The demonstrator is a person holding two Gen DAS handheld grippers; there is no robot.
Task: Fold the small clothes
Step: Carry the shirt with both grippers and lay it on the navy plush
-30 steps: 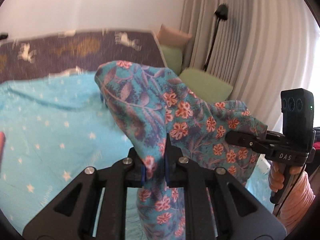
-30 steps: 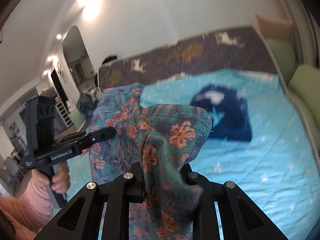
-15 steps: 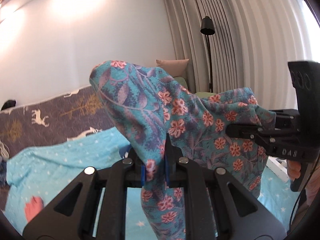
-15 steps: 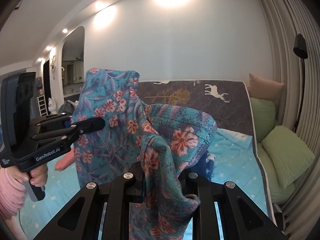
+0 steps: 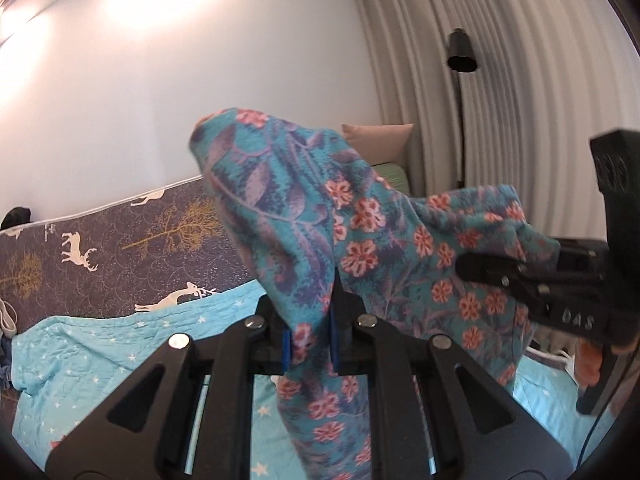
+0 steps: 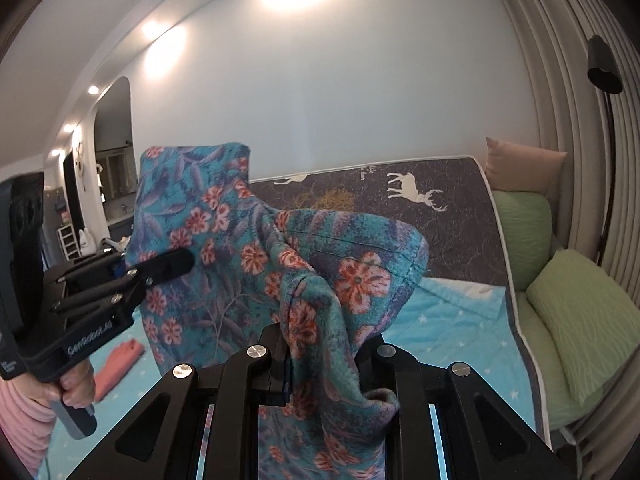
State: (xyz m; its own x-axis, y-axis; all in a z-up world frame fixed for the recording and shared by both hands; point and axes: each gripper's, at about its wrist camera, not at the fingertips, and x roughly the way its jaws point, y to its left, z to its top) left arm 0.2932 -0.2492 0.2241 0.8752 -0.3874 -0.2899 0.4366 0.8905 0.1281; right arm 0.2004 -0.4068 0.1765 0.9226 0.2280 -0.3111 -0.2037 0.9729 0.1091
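A teal floral garment (image 5: 360, 240) with orange flowers hangs in the air between my two grippers, held high above the bed. My left gripper (image 5: 308, 340) is shut on one edge of it; the cloth drapes over the jaws and hides the fingertips. My right gripper (image 6: 320, 364) is shut on another edge of the same garment (image 6: 248, 264). Each gripper shows in the other's view: the right one (image 5: 500, 276) at the far right, the left one (image 6: 160, 268) at the left, both pinching the cloth.
Below lies a bed with a turquoise star quilt (image 5: 100, 344) and a dark deer-print mattress edge (image 6: 440, 216). A folded pink-orange item (image 6: 120, 364) rests on the quilt. Green cushions (image 6: 576, 320) and a floor lamp (image 6: 604, 68) stand by the curtain at the right.
Both grippers have lifted the floral garment higher and tilted up; the views now show wall and curtain instead of the bed surface. Both stay shut on the cloth.
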